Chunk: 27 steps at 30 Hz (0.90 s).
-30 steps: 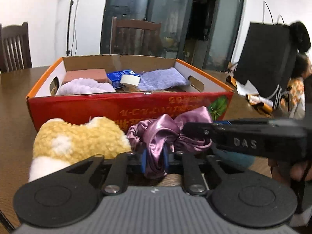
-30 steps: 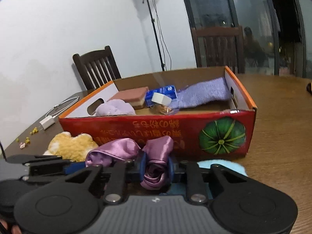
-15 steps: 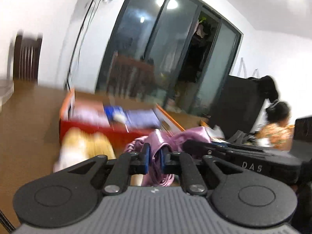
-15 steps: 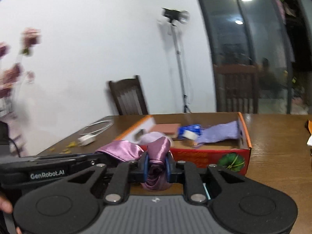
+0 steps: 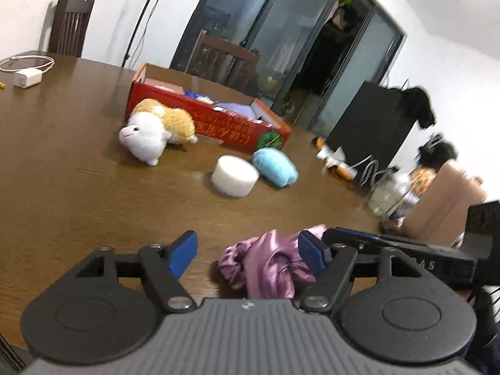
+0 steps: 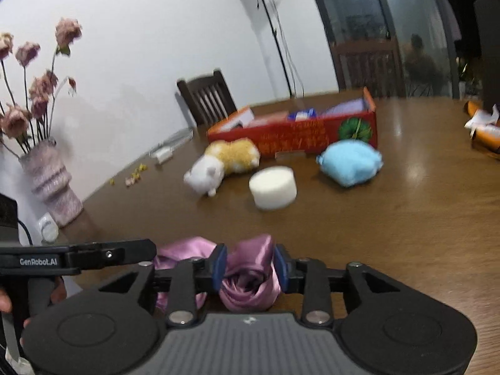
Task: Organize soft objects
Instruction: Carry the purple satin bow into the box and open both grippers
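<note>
A purple satin scrunchie [image 6: 250, 278] sits between the blue pads [image 6: 218, 265] of my right gripper [image 6: 249, 267]. The pads still touch it on both sides while the jaws are opening. My left gripper [image 5: 247, 253] has its jaws opening wide; the scrunchie [image 5: 268, 265] lies between them, close to the right pad and clear of the left one. Both grippers hover low over the brown table, well back from the red cardboard box [image 6: 297, 137]. A yellow-and-white sheep plush [image 5: 156, 128], a white foam cylinder [image 5: 234, 175] and a blue cushion [image 5: 275, 167] lie in front of the box.
A vase of dried flowers [image 6: 51, 181] stands at the table's left edge. A white charger with its cable [image 5: 28, 78] lies far left. Wooden chairs stand behind the table. At the right are a black bag [image 5: 375, 118], a brown carton [image 5: 443, 200] and a person [image 5: 437, 162].
Both grippers have drawn back from the box, carrying the scrunchie with them. The left jaws went from shut on the scrunchie to wide open; the right jaws have loosened.
</note>
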Available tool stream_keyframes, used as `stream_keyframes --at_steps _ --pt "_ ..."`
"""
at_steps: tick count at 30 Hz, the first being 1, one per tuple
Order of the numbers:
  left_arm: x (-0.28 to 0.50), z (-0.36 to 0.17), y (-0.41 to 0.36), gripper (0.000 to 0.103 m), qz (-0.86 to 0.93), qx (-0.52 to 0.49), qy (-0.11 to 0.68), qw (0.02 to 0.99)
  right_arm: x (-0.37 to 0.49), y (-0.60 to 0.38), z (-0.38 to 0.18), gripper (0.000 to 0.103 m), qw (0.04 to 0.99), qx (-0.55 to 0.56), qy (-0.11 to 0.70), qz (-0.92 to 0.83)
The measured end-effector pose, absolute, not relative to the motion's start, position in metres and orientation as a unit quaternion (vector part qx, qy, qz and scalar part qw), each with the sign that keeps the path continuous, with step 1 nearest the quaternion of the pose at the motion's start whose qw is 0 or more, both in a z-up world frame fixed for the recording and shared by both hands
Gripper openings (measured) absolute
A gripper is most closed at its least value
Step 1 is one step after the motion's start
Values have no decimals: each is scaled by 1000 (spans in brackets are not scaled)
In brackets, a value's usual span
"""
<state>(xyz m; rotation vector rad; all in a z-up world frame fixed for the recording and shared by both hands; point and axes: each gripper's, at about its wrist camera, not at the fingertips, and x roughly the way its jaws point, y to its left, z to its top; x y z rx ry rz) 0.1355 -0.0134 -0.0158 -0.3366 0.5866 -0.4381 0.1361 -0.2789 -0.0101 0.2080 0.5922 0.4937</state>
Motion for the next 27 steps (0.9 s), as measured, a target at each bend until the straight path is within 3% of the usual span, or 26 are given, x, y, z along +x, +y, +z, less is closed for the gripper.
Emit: stream_keyframes --at_steps 6,12,15,16,19,27 --pt "149 -45 -25 72 -207 -173 313 911 152 -270 -29 38 916 116 306 233" --pt "158 -60 -24 33 -236 -192 332 893 157 -273 -47 37 904 147 319 241" --pt "166 -61 -20 24 -240 -202 344 885 161 -274 -52 35 900 165 320 244" --pt "167 -59 -21 20 -243 -202 344 884 162 -274 -53 29 899 168 320 246" --pt "171 -45 -26 18 -261 -183 325 890 167 -271 -46 22 897 166 324 249" --pt "271 29 -31 18 -316 -191 247 896 237 -290 26 22 919 167 249 257"
